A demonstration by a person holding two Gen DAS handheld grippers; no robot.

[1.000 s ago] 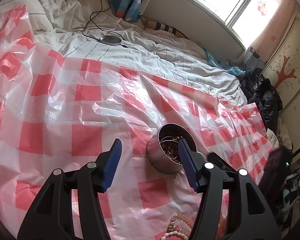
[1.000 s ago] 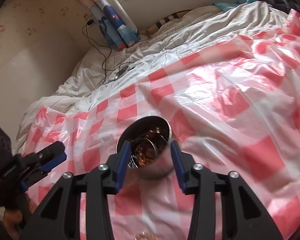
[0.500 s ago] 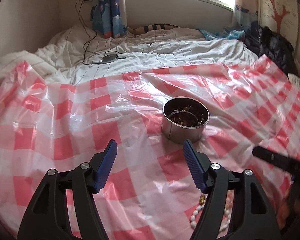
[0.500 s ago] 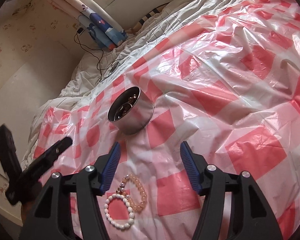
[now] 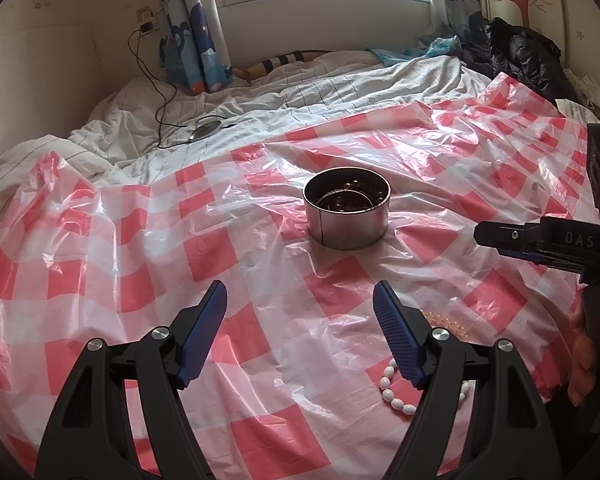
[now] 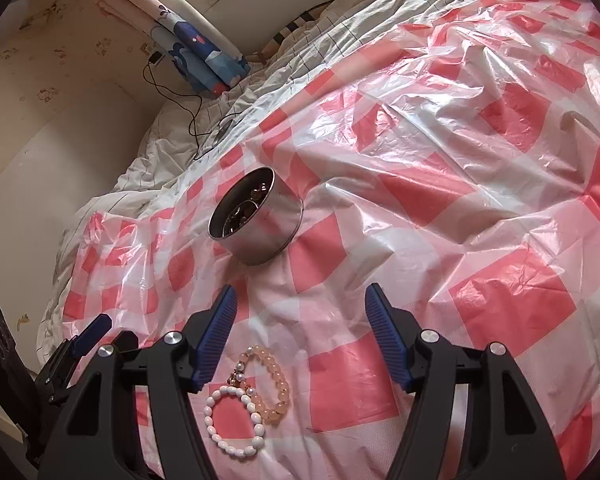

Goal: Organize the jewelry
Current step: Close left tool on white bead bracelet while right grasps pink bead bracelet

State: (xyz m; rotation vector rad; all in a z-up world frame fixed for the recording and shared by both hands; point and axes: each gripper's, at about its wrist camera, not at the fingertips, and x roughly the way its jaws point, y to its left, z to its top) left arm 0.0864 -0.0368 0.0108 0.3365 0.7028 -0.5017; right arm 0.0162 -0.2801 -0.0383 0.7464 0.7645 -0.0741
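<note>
A round metal tin (image 5: pixel 347 213) (image 6: pixel 257 221) with jewelry inside stands on the red-and-white checked plastic sheet (image 5: pixel 204 248). A white bead bracelet (image 6: pixel 236 420) (image 5: pixel 396 398) and a peach bead bracelet (image 6: pixel 270 384) lie side by side on the sheet, nearer than the tin. My right gripper (image 6: pixel 300 312) hovers over the bracelets, its jaws opening with nothing between them. My left gripper (image 5: pixel 300 300) is short of the tin, jaws also opening and empty. The right gripper's tip (image 5: pixel 512 240) shows at the right edge of the left wrist view.
A rumpled white duvet (image 5: pixel 260 96) covers the far bed, with a cable and round charger (image 5: pixel 206 130) on it. Blue curtain (image 5: pixel 192 48), window and wall lie beyond. Dark clothing (image 5: pixel 516 52) is heaped at the far right. A person's hand (image 5: pixel 584 364) holds the right gripper.
Both grippers pulled back from the tin and opened wider. The right one let the tin go and now sits over the bracelets. The left view rolled level.
</note>
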